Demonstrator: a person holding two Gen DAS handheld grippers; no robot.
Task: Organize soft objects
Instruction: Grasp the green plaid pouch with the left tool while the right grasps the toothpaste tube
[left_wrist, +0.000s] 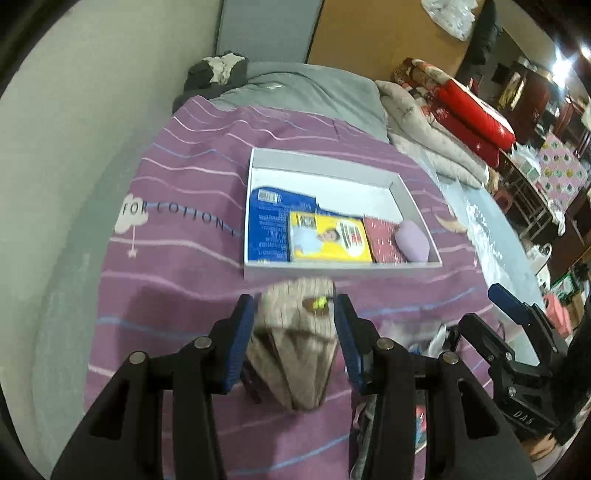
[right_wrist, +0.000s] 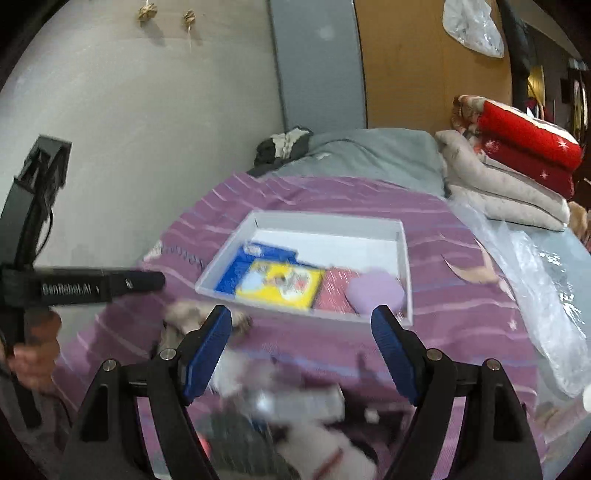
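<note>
A bed covered by a purple striped bedspread (left_wrist: 177, 229) fills both views, with a grey quilt (left_wrist: 306, 88) at its far end and folded beige and red bedding (left_wrist: 461, 110) stacked to the right. On the bedspread lies a shallow white tray (left_wrist: 258, 162), its near half holding, from left to right, a blue packet (left_wrist: 266, 225), a yellow packet (left_wrist: 328, 238) overlapping it, a red patterned item (left_wrist: 384, 240) and a small lilac pouch (left_wrist: 412, 240); the far half of the tray floor is bare. Clear plastic sheeting (right_wrist: 532, 295) lies along the bed's right side. The left gripper (left_wrist: 295, 328) hangs just short of the tray's near wall, its blue pads clamped on a beige-brown striped soft toy (left_wrist: 295, 343) bearing a yellow-green spot on a brown patch; the toy hangs limp below the pads. The right gripper (right_wrist: 301, 332) has its fingers wide apart with nothing between them, above a blurred heap of pale soft items (right_wrist: 295, 406) at the near edge of the bed. A hand (right_wrist: 35, 350) grips the left tool's handle.
</note>
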